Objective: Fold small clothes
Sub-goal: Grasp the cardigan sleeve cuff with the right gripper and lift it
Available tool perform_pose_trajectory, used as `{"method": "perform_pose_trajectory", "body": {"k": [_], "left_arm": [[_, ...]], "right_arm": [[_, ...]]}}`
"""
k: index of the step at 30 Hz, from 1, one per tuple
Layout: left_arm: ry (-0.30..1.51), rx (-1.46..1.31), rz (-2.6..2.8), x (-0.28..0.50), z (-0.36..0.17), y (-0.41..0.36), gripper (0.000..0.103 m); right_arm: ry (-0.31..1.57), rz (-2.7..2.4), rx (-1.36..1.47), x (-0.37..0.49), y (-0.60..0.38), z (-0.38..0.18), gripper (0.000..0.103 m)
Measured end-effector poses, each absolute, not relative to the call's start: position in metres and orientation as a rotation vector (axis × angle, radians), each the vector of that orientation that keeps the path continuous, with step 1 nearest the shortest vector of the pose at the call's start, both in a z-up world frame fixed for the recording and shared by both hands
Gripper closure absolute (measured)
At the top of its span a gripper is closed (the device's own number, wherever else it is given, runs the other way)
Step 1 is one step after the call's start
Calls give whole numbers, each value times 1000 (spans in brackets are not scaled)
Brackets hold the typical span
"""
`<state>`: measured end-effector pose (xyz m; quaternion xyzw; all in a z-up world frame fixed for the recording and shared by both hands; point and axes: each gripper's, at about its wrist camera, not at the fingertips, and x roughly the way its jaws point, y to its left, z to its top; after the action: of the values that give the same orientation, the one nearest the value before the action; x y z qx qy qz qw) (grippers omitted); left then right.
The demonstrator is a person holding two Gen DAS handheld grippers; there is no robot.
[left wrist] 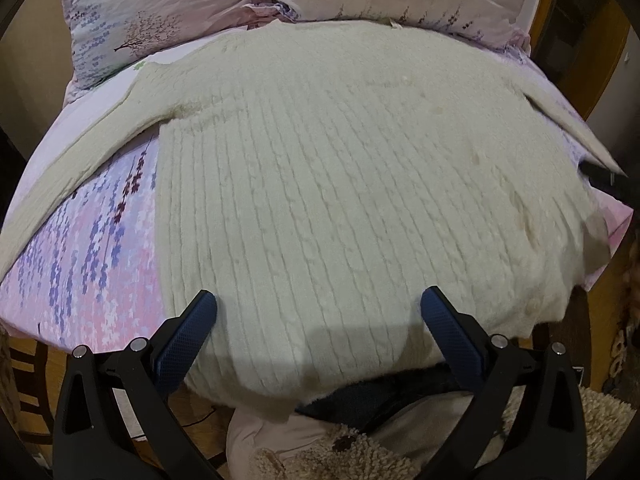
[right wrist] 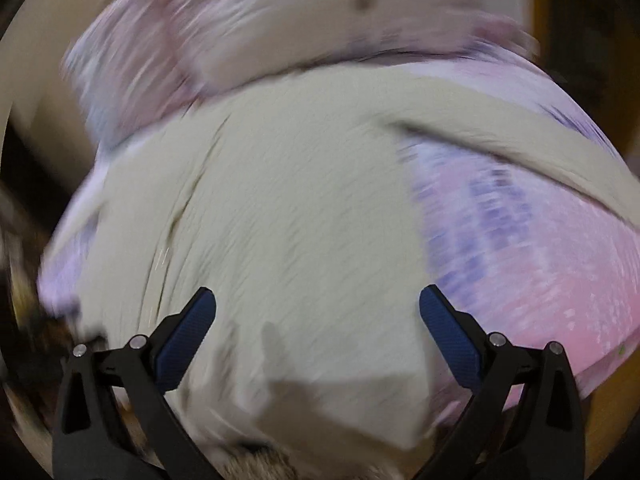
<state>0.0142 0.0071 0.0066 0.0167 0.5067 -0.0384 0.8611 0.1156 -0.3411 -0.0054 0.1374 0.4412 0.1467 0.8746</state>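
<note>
A cream ribbed knit sweater (left wrist: 332, 184) lies spread flat over a bed covered by a pink and lilac floral sheet (left wrist: 92, 256). Its body fills the centre of the left wrist view, one sleeve (left wrist: 80, 152) running out toward 9 o'clock and the other sleeve (left wrist: 568, 120) toward 3 o'clock. Two floral-print pillows (left wrist: 160, 12) sit beyond the collar at 12 o'clock. The hem hangs over the near edge of the bed at 6 o'clock, above dark cloth and a beige fleecy fabric (left wrist: 320, 456).

The left gripper (left wrist: 318, 308) is released, its blue-padded fingers (left wrist: 188, 344) spread wide over the hem and holding nothing.

The right wrist view is heavily motion-blurred. The right gripper (right wrist: 318, 308) is likewise spread open and empty, poised over the same sweater (right wrist: 288, 216), with the sheet (right wrist: 540, 280) showing at 3 o'clock and a sleeve (right wrist: 500, 144) crossing toward 2 o'clock.
</note>
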Motion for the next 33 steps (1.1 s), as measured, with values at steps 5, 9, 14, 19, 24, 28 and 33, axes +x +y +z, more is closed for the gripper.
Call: {"method": "perform_pose_trajectory", "body": {"k": [5,9,14,19,24,28,33], "left_arm": [[1002,7,-72,35,17,16,1],[963,20,-46,61,23,18,1],[976,-1,-67,84,22,21,1],[949,-14,-101,99,29,21,1],[925,3,-95,110,34,21,1],[912,9,-84,120,35,26,1],[910,-51,-99,129,34,39,1]], "right_arm": [[891,152,659,159,-426,-15,33],[886,54,832,188,-470,-31,38],[894,-5,912,207,-485,-43,41],[879,-59,961,215,-489,-45,57],[829,-181,1037,205,-513,-52,76],[775,-272,1085,196,-527,-55,79],[764,-342,1028,201,-533,-55,97]]}}
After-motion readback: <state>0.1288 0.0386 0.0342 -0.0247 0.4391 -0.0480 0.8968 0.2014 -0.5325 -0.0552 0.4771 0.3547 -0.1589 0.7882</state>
